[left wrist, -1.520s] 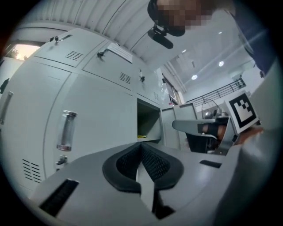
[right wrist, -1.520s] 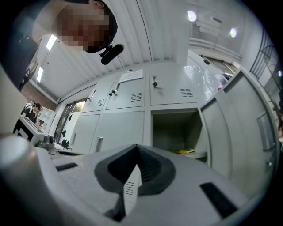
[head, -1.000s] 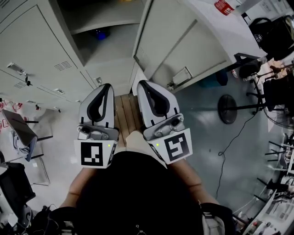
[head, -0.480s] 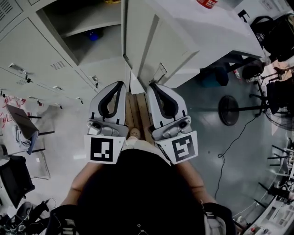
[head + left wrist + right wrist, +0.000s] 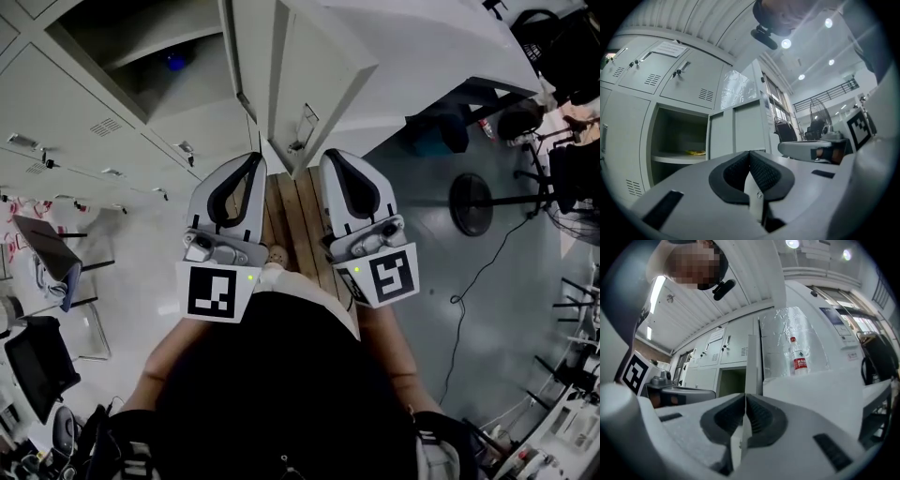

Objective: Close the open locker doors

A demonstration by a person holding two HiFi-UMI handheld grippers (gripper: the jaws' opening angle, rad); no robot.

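The locker door (image 5: 319,66) stands wide open just ahead, swung out beside its compartment (image 5: 141,47); I'd push its face near the handle edge and follow the swing till it latches. The left gripper (image 5: 251,157) and right gripper (image 5: 335,155) both have jaws pressed together, empty, fine for nudging. The red label on the bottle (image 5: 799,359) is too small to read.

Nothing is legible: a bottle (image 5: 798,354) label (image 5: 800,363) and a locker door (image 5: 649,75) notice (image 5: 669,48) are too small.

Bright round ceiling lights (image 5: 786,43) glare in both gripper views, whose fisheye edges fall black. The head view is dim; the open locker (image 5: 150,52) interior lies shadowed.
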